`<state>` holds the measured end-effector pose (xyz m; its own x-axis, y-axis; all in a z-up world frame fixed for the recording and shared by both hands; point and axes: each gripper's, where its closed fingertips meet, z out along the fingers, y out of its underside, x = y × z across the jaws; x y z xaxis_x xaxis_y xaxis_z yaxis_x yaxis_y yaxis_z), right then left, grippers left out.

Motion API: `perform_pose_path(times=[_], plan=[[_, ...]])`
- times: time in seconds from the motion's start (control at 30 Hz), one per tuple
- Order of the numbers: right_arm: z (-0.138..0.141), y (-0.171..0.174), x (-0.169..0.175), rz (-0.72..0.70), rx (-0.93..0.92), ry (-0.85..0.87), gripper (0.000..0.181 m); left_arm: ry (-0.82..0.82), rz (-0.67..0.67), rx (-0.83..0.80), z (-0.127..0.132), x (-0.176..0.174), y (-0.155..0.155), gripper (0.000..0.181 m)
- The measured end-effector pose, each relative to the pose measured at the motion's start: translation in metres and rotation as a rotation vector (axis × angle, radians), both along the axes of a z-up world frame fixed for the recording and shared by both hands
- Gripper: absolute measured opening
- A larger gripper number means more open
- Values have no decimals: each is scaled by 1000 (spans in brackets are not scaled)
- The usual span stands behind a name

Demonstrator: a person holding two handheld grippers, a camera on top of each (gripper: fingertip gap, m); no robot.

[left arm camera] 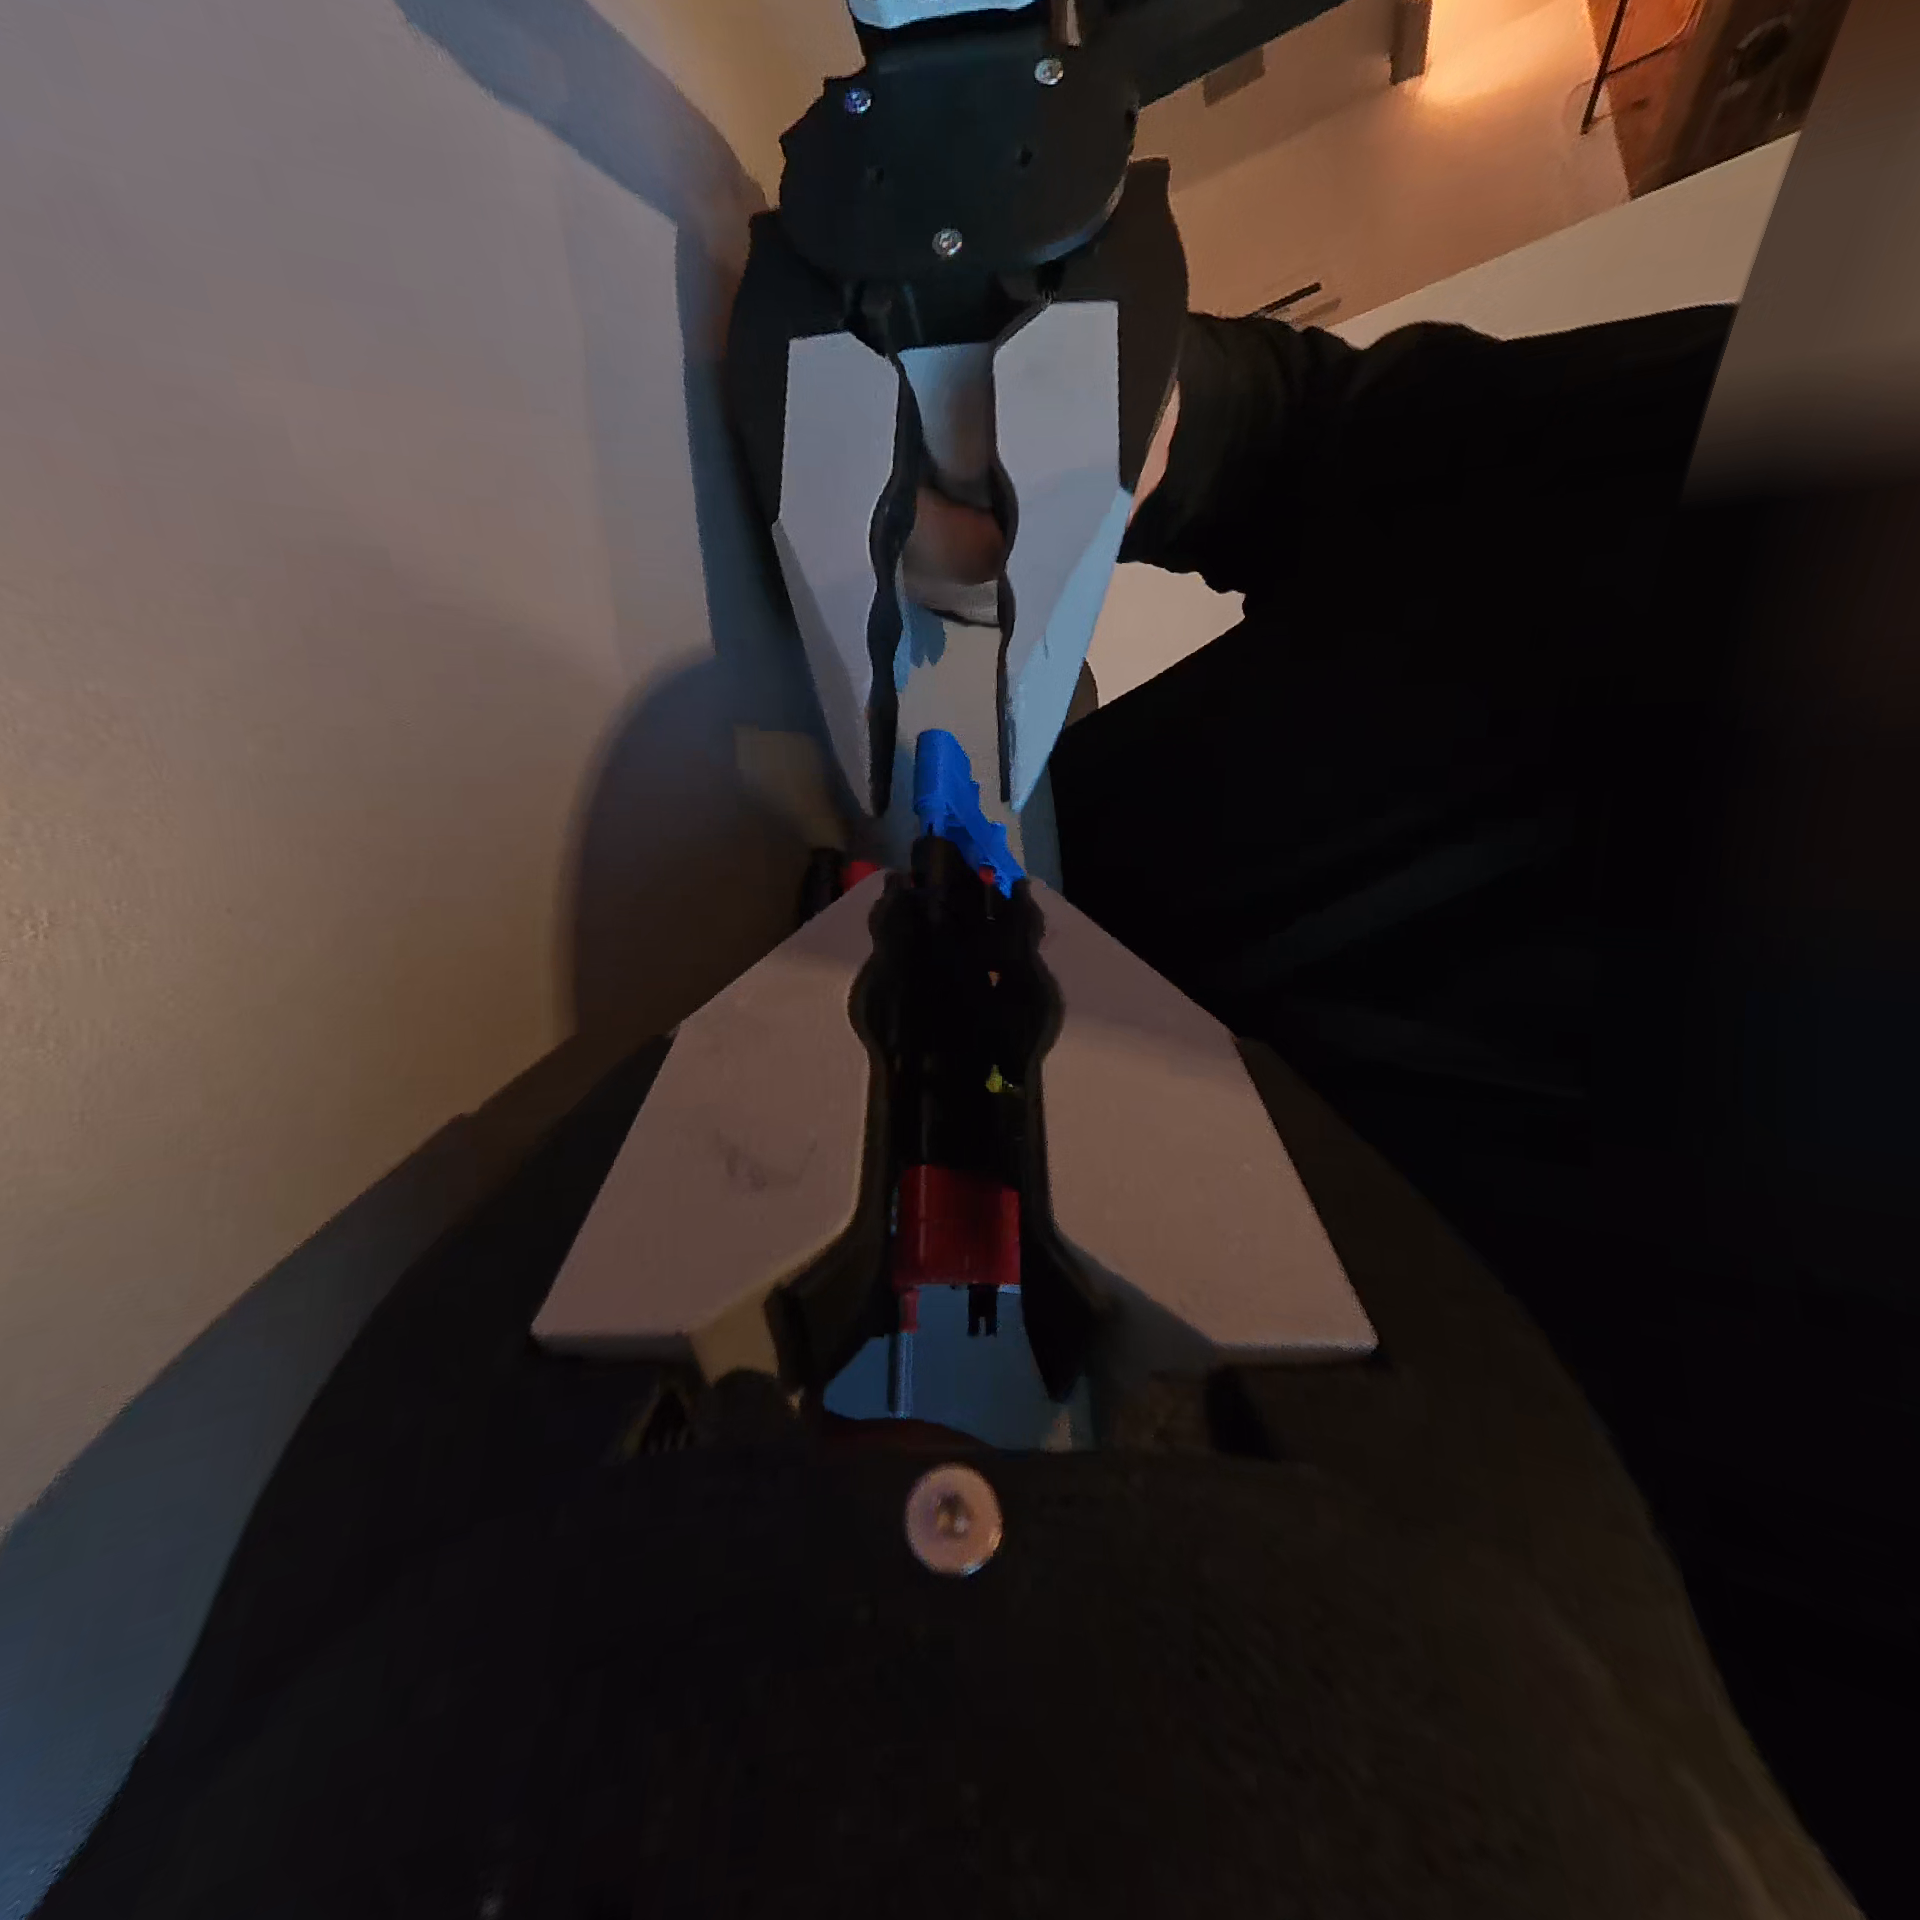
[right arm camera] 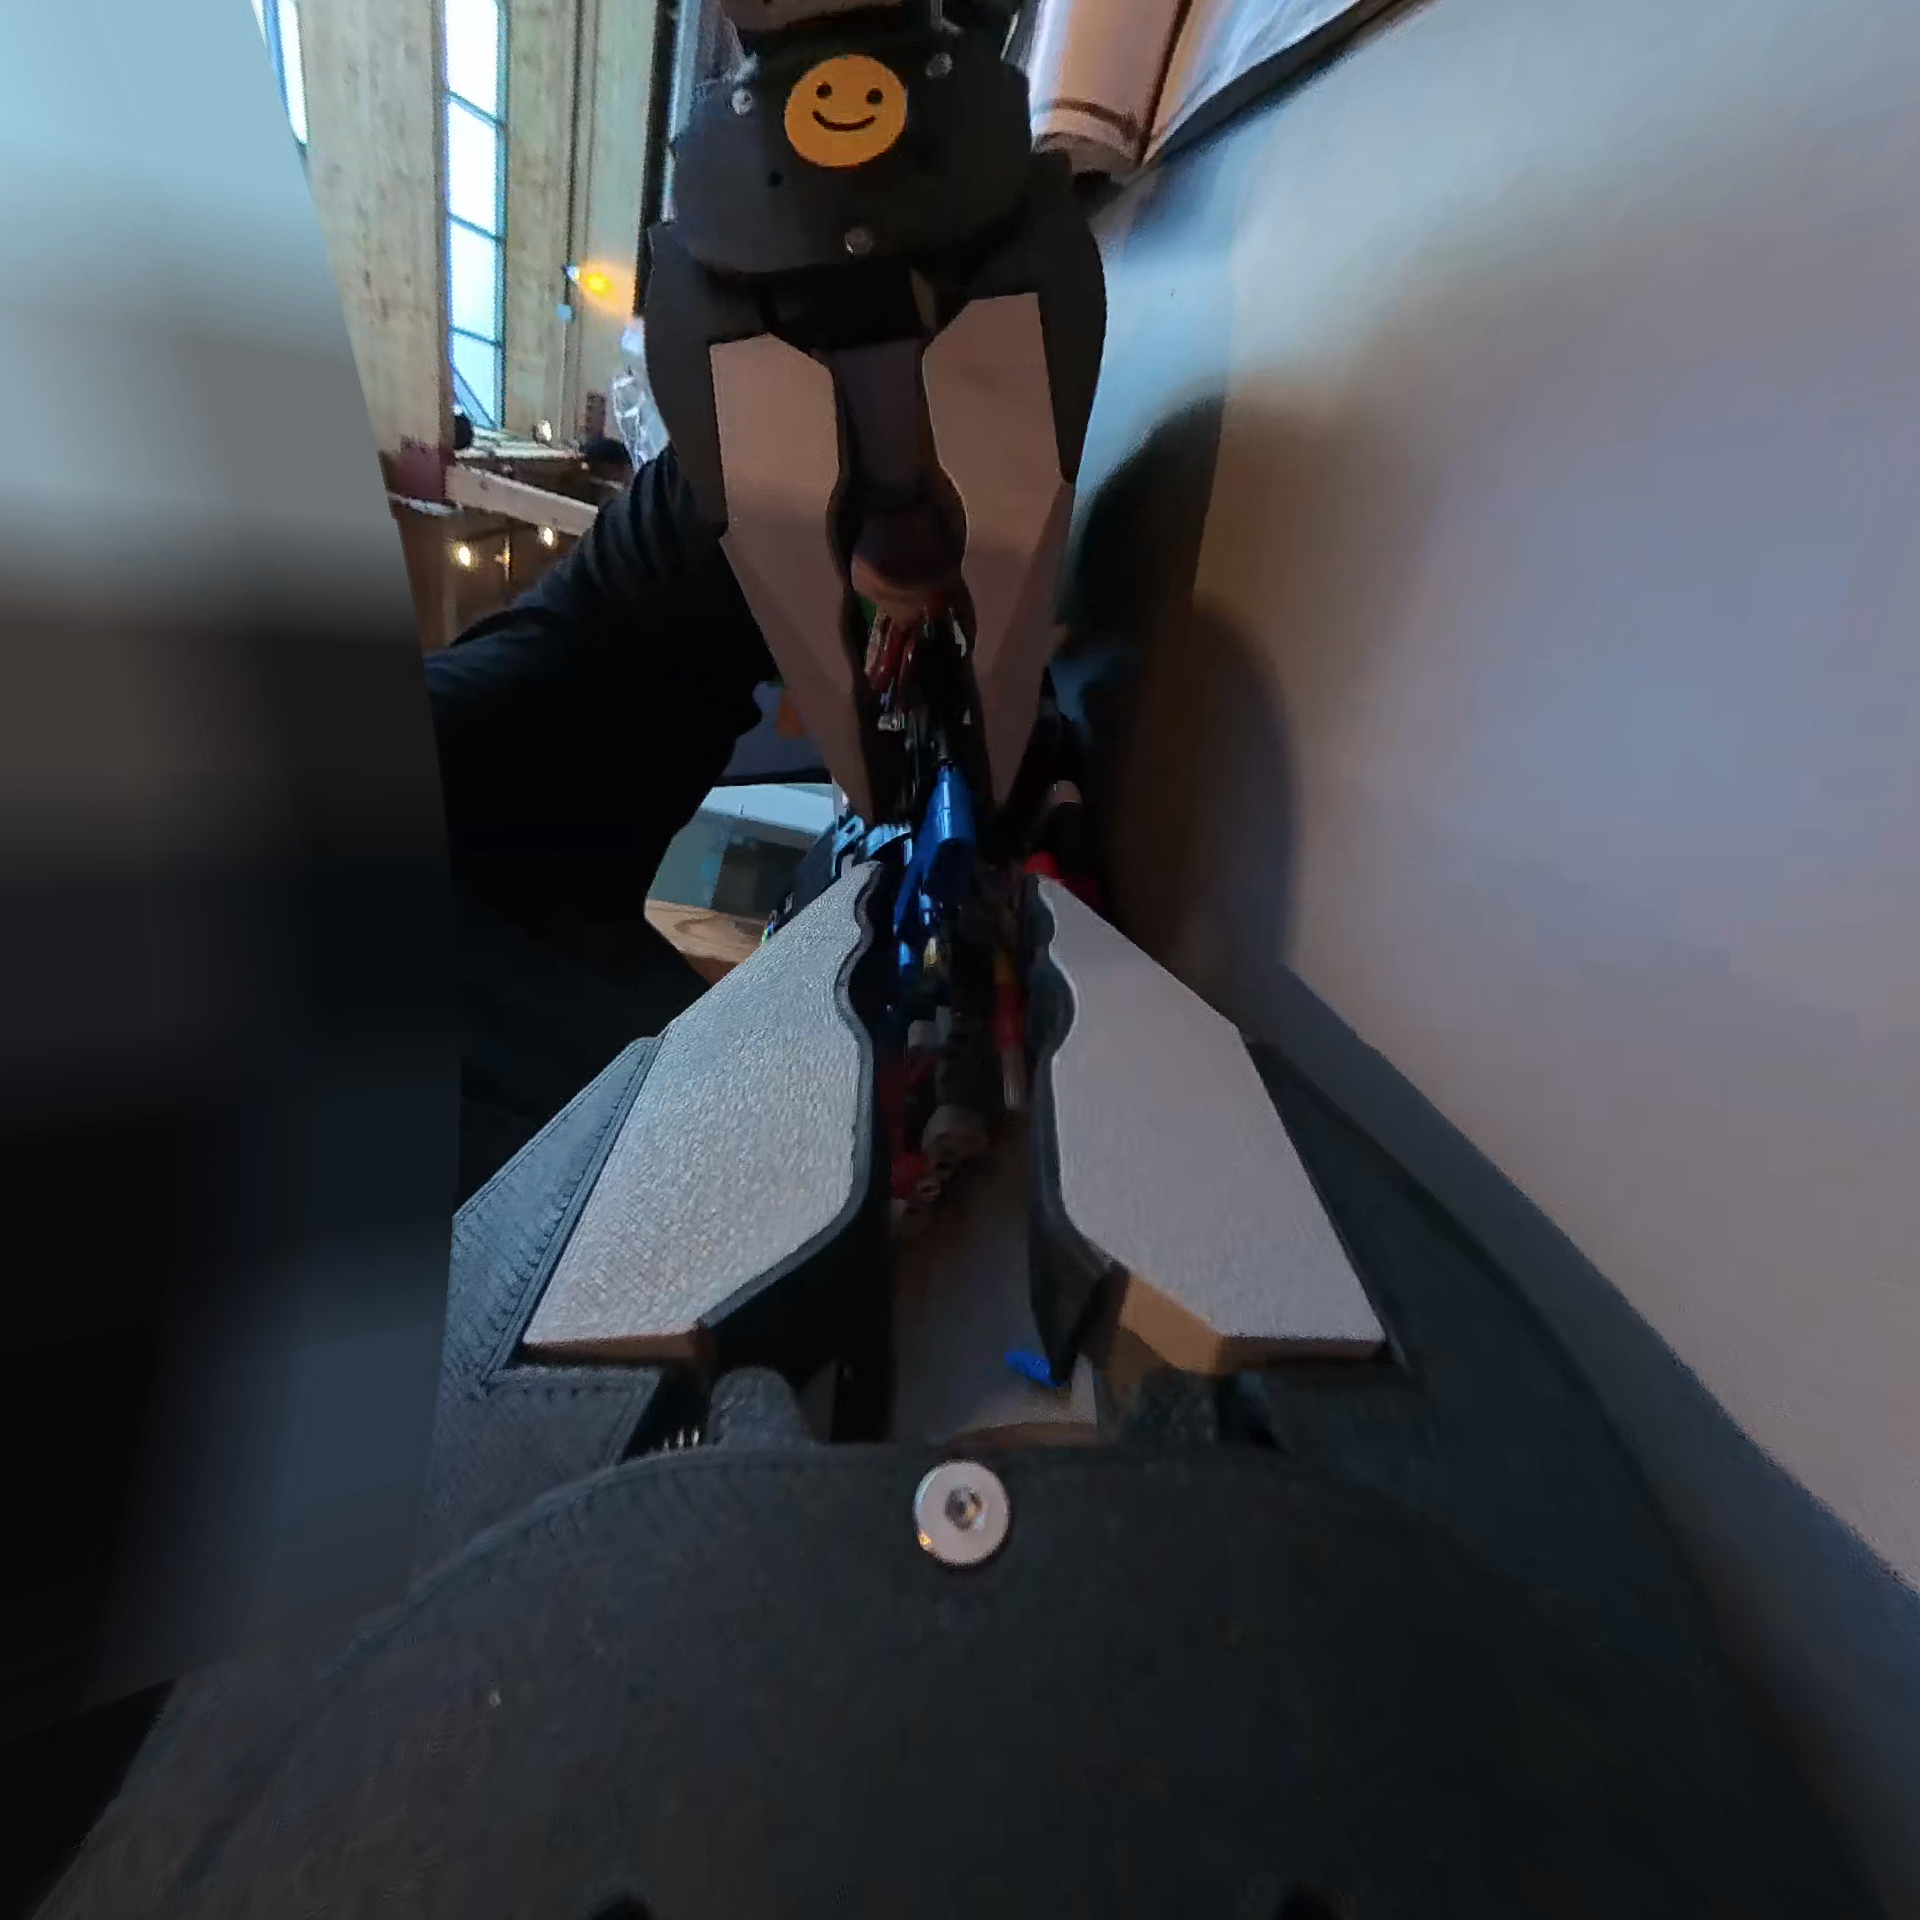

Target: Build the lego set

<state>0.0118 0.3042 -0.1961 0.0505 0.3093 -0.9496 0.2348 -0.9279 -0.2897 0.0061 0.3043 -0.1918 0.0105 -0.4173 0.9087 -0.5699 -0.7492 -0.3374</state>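
A pale table surface (left arm camera: 260, 623) filled the background, tilted in both wrist views. Over it the two grippers faced each other tip to tip. The left gripper (left arm camera: 951, 904) was pressed onto a dark lego assembly (left arm camera: 951, 1091) of black and red pieces, which lay lengthwise between its fingers and reached back toward its body. The right gripper (right arm camera: 961, 904) stood spread, its fingers either side of the assembly's far end without visibly gripping it. A person's dark sleeve (left arm camera: 1351, 468) showed behind the right gripper. Smallest, a blue piece (left arm camera: 951, 795) projected from the assembly's tip, lying between the right gripper's fingertips, just beyond those of the left.
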Motion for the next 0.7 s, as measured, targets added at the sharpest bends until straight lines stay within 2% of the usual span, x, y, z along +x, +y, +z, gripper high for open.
perform_pose_path(times=[0.1,0.27,0.4,0.53,0.7], plan=[[5,7,2,-44,3,30,20,4,2,-14,-1,-2,1,17],[4,7,-9,-29,24,17,13,10,4,-35,-2,-8,3,13],[5,13,-15,-37,21,26,7,23,12,-40,-1,-17,7,14],[6,15,-20,-25,21,32,8,39,22,-61,1,-25,9,20],[7,18,-24,-27,29,39,9,71,45,-36,-2,-31,15,9]])
